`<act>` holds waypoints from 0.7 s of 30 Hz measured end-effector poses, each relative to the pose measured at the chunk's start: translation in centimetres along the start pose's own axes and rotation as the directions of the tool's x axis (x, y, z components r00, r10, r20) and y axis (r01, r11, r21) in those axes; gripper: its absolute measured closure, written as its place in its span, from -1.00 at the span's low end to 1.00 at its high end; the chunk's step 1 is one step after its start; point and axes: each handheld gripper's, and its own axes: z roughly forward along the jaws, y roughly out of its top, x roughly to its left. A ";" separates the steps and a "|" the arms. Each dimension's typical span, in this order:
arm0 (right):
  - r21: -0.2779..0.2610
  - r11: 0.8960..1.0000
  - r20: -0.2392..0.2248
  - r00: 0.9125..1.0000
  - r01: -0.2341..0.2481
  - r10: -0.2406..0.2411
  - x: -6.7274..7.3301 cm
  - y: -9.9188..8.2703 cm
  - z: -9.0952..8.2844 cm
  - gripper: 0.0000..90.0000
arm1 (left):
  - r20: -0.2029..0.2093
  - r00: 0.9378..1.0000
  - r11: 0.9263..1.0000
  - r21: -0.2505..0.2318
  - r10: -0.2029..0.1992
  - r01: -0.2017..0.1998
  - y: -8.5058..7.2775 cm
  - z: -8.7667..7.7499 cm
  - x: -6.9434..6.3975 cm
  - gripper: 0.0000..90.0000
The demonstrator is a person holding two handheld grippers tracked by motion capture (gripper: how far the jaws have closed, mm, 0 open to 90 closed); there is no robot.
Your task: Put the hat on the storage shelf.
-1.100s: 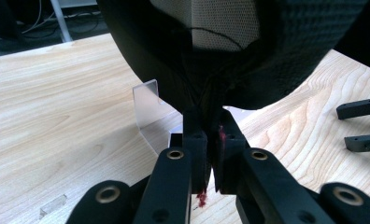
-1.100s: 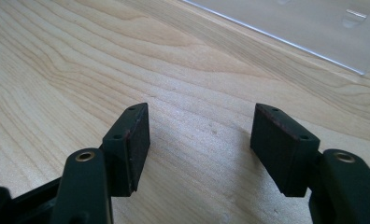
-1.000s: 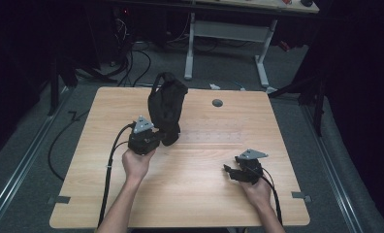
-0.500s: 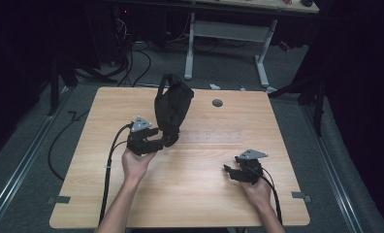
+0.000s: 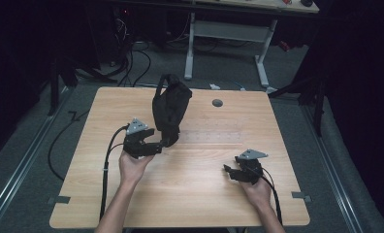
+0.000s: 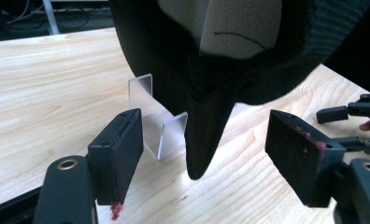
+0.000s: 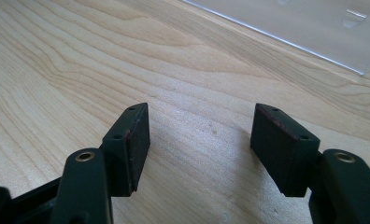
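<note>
Centre of high view, upper half: black cap stands on clear stand on wooden table. My left gripper at its lower left, jaws spread wide either side of cap's hanging tip, gripping nothing. My right gripper, lower right of frame, well apart from cap, jaws wide, empty, above bare wood.

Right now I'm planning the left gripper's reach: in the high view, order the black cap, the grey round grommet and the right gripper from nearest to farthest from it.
From the left gripper:
1. Black cap, just ahead of it, on a clear stand.
2. Right gripper, across the table's near right.
3. Grey round grommet, far side, right of the cap; nearly as far as the right gripper, so a loose call.
</note>
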 end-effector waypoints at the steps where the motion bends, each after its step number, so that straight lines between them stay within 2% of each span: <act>1: 0.001 1.000 -0.001 1.000 -0.003 0.003 0.0 0.0 0.0 -0.16 | 0.000 1.000 1.000 0.003 0.004 -0.004 0.0 -0.1 0.0 -0.37; 6: 0.001 1.000 0.000 1.000 -0.003 0.003 0.0 0.0 0.0 -0.16 | 0.003 1.000 1.000 0.019 0.009 -0.009 0.0 -0.6 -0.1 -0.37; 10: 0.002 1.000 -0.001 1.000 -0.005 0.005 0.0 0.0 0.0 -0.16 | 0.006 1.000 1.000 0.008 0.002 -0.002 0.1 -1.3 0.0 -0.35; 21: 0.001 1.000 -0.001 1.000 -0.003 0.003 0.0 0.0 0.0 -0.16 | -0.020 1.000 1.000 -0.011 -0.020 0.020 0.1 -3.0 1.0 -0.34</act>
